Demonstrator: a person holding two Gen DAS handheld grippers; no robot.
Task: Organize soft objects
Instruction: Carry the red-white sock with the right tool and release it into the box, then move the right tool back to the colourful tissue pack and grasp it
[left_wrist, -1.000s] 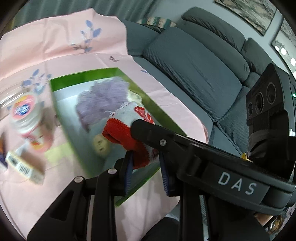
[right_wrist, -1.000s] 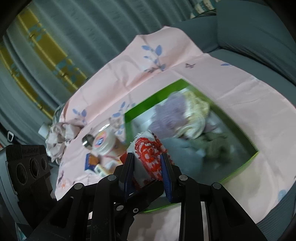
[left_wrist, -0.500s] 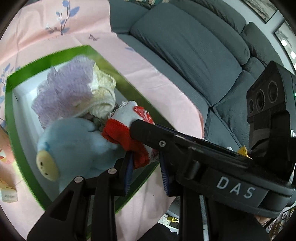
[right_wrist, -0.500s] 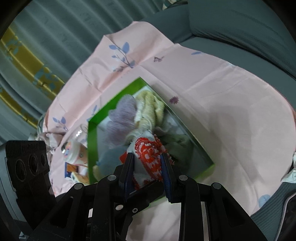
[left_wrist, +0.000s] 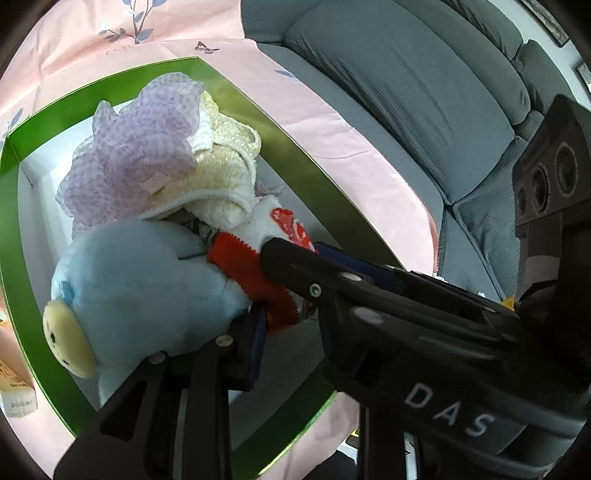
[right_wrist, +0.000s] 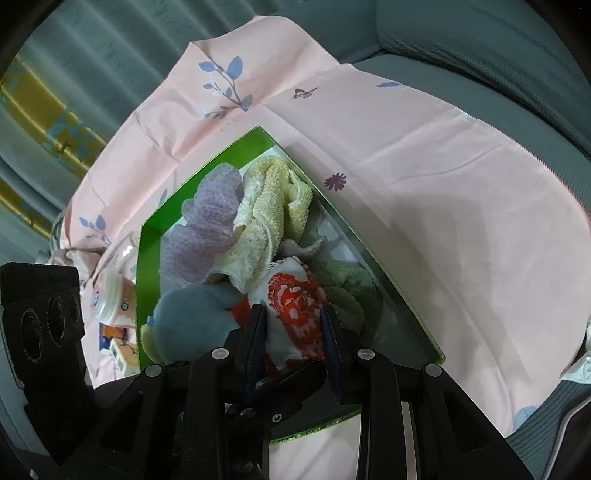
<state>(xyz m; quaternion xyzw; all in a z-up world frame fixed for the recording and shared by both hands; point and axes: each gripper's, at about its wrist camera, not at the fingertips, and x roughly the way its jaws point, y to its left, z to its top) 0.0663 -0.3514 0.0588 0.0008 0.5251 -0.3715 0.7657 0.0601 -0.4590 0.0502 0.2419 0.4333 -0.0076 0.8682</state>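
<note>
A red-and-white knitted cloth (right_wrist: 291, 295) hangs just above an open green box (right_wrist: 147, 236). My right gripper (right_wrist: 293, 321) is shut on its patterned end. My left gripper (left_wrist: 284, 314) is shut on its plain red edge (left_wrist: 251, 266), and one right finger crosses over it in the left wrist view. Inside the box lie a light blue plush toy (left_wrist: 140, 280), a purple mesh sponge (left_wrist: 140, 147) and a cream towel (left_wrist: 221, 184). The cloth touches the plush and the towel. A pale green soft item (right_wrist: 347, 288) sits under the cloth at the box's right wall.
The box rests on a pink floral sheet (right_wrist: 424, 184) spread over a grey sofa (left_wrist: 406, 92). Left of the box lie a labelled jar (right_wrist: 110, 295) and small cartons (right_wrist: 114, 339). A curtain hangs behind.
Both grippers have come down and forward together with the cloth, from above the box's near edge to low over its contents. The jar has slid out of the left wrist view.
</note>
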